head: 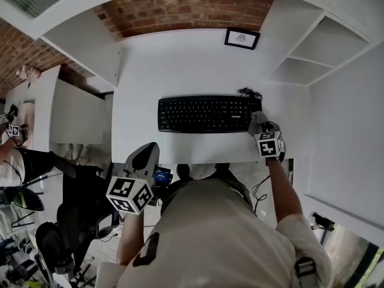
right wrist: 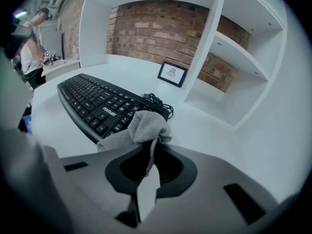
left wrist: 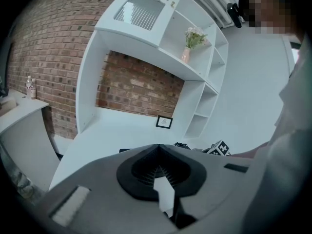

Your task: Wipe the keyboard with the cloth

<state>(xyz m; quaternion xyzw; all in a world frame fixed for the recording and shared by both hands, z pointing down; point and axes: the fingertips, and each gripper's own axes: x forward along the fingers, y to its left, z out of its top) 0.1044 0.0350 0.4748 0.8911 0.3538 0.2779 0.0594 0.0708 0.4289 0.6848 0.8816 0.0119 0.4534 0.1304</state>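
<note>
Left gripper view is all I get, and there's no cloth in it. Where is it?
Observer: The right gripper has its jaws shut on the grey cloth.
Operator: Near the keys?
Observer: By the right end of the keyboard in the head view; I can't tell whether it touches.
Operator: Where's my gripper relative to the desk?
Observer: The left gripper is off the front edge of the desk, short of the keyboard.

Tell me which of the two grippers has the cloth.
The right gripper: its jaws are shut on the grey cloth, by the right end of the keyboard. The left gripper has its jaws shut with nothing between them.
</note>
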